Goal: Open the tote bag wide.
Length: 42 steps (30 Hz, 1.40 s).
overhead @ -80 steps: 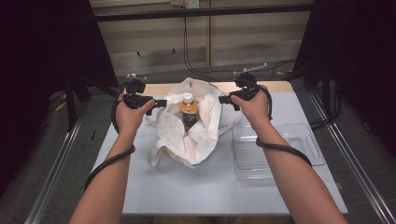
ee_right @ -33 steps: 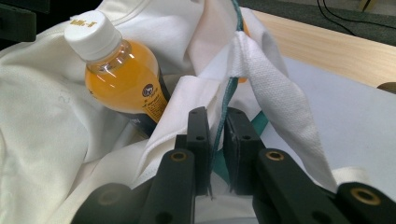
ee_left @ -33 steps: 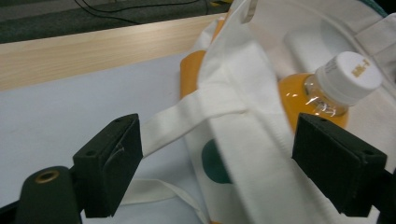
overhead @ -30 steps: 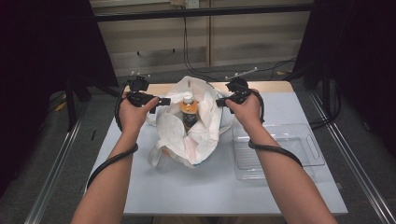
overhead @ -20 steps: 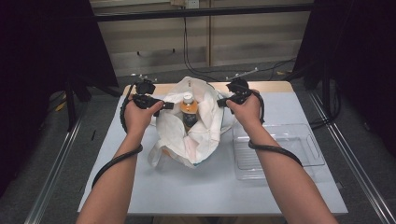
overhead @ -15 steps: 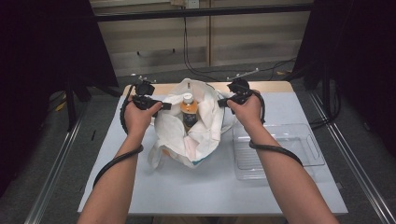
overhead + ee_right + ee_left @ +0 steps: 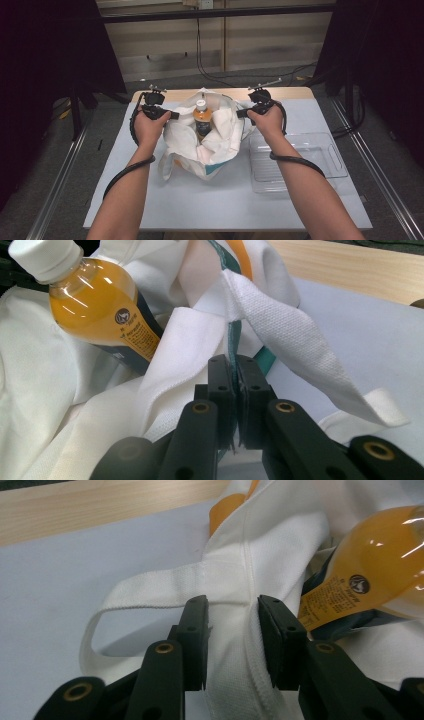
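— Looking from the biggest thing down: what is sitting on the white-topped table (image 7: 150, 200)?

— A white cloth tote bag (image 7: 220, 142) is lying in the middle of it, mouth facing away from the person and held open. A clear plastic tray (image 7: 325, 160) is sitting just beside the bag on the person's right, with nothing visible in it.

— And inside the bag?

— A bottle of orange drink (image 7: 201, 120) with a white cap is standing nearly upright in the opening, its long axis leaning slightly, between the two grippers. It is lying about equally near to both hands.

— How are the grippers sitting?

— The left gripper (image 7: 231, 630) is straddling the bag's left rim where the handle strap (image 7: 145, 602) is stitched on; its jaws are standing apart with the hem between them, and whether the pads are actually pressing the cloth I cannot tell. The right gripper (image 7: 235, 385) is pressed together on the right rim's hem, pinching the cloth with almost no gap.

— So what is the coming move turning on?

— Judging by the layout, on the bottle lying inward of both grippers: each rim is being held outboard of it, so whichever hand lets go would be reaching toward the centre, along the bottle's upright axis.
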Each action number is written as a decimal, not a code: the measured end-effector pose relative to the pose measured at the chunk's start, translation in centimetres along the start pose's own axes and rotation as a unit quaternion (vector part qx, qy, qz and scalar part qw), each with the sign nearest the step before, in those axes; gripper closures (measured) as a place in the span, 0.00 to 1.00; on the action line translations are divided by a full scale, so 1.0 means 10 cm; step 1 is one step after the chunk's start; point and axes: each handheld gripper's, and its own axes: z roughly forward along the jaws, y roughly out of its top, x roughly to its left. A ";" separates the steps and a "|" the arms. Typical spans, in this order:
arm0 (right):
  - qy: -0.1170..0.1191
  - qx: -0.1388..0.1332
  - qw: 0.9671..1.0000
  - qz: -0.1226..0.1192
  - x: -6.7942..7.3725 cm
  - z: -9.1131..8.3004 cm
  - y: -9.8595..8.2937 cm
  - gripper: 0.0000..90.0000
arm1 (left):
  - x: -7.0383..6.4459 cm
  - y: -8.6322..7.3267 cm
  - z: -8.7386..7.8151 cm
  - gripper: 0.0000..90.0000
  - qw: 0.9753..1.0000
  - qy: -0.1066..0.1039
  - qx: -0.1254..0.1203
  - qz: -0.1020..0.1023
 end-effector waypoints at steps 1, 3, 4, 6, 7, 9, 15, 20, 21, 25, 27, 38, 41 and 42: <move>0.000 0.000 1.000 0.000 0.00 0.00 0.00 0.96 | 0.00 0.00 0.00 0.73 1.000 0.000 0.000 0.000; 0.003 0.000 1.000 0.002 -0.02 0.01 -0.02 0.96 | 0.00 -0.01 0.02 0.74 1.000 -0.001 -0.004 -0.010; 0.002 0.003 1.000 0.006 -0.04 0.03 -0.03 0.97 | 0.01 -0.02 0.03 0.75 1.000 0.001 0.001 -0.004; 0.003 0.003 1.000 0.005 -0.05 0.04 -0.04 0.97 | 0.02 -0.03 0.06 0.76 1.000 0.001 -0.002 -0.012; 0.002 0.003 1.000 0.005 -0.05 0.04 -0.05 0.97 | 0.02 -0.03 0.06 0.77 1.000 0.001 -0.002 -0.012; 0.001 0.004 1.000 0.006 -0.06 0.05 -0.05 0.97 | 0.03 -0.04 0.07 0.77 1.000 0.000 -0.001 -0.013; 0.000 0.006 1.000 0.019 -0.08 0.07 -0.09 0.97 | 0.05 -0.07 0.10 0.78 1.000 0.002 0.005 -0.007; -0.005 0.009 1.000 0.019 -0.09 0.09 -0.11 0.97 | 0.06 -0.09 0.13 0.78 1.000 0.005 0.006 -0.005; -0.005 0.013 1.000 0.020 -0.10 0.10 -0.12 0.97 | 0.06 -0.09 0.13 0.78 1.000 0.005 0.007 -0.005; -0.008 0.015 1.000 0.019 -0.11 0.11 -0.12 0.97 | 0.07 -0.13 0.16 0.78 1.000 0.007 0.001 -0.014; -0.011 0.019 1.000 0.017 -0.11 0.12 -0.14 0.97 | 0.08 -0.15 0.17 0.79 1.000 0.009 0.007 -0.005; -0.016 0.036 0.999 0.009 -0.14 0.17 -0.20 0.97 | 0.08 -0.23 0.24 0.80 1.000 0.008 0.010 -0.011; -0.018 0.041 0.999 0.003 -0.14 0.19 -0.22 0.97 | 0.09 -0.25 0.26 0.80 1.000 0.009 0.017 -0.006; -0.015 0.040 0.999 0.000 -0.14 0.19 -0.23 0.97 | 0.09 -0.26 0.27 0.80 1.000 0.006 0.014 -0.012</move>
